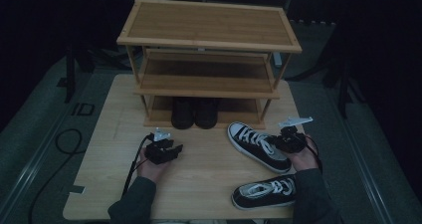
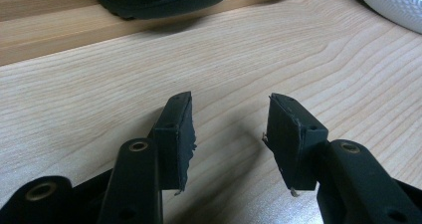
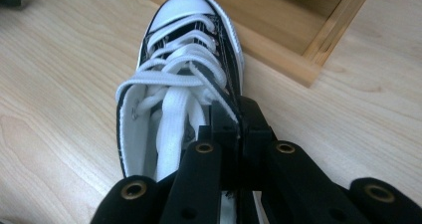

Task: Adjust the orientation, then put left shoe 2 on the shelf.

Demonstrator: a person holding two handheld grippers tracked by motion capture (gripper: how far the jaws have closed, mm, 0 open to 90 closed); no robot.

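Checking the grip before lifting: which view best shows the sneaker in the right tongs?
The right gripper view: the right tongs pinch the sneaker collar up close. The high view shows the sneaker small and dim; the left gripper view catches its white toe.

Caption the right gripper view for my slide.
Right gripper clamped on the collar of a black-and-white sneaker beside the wooden shoe rack.

So there's a three-tier bamboo shoe rack (image 1: pixel 209 27) at the back of the pale wooden counter (image 1: pixel 199 179), with a pair of black shoes (image 1: pixel 194 113) on its bottom shelf. The right tongs (image 1: pixel 284 140) sit at the collar of a black-and-white lace-up canvas sneaker (image 1: pixel 256 145). Its twin sneaker (image 1: pixel 263 191) lies near the front edge. The left tongs (image 1: pixel 171 149) hover over bare wood, well apart from both.
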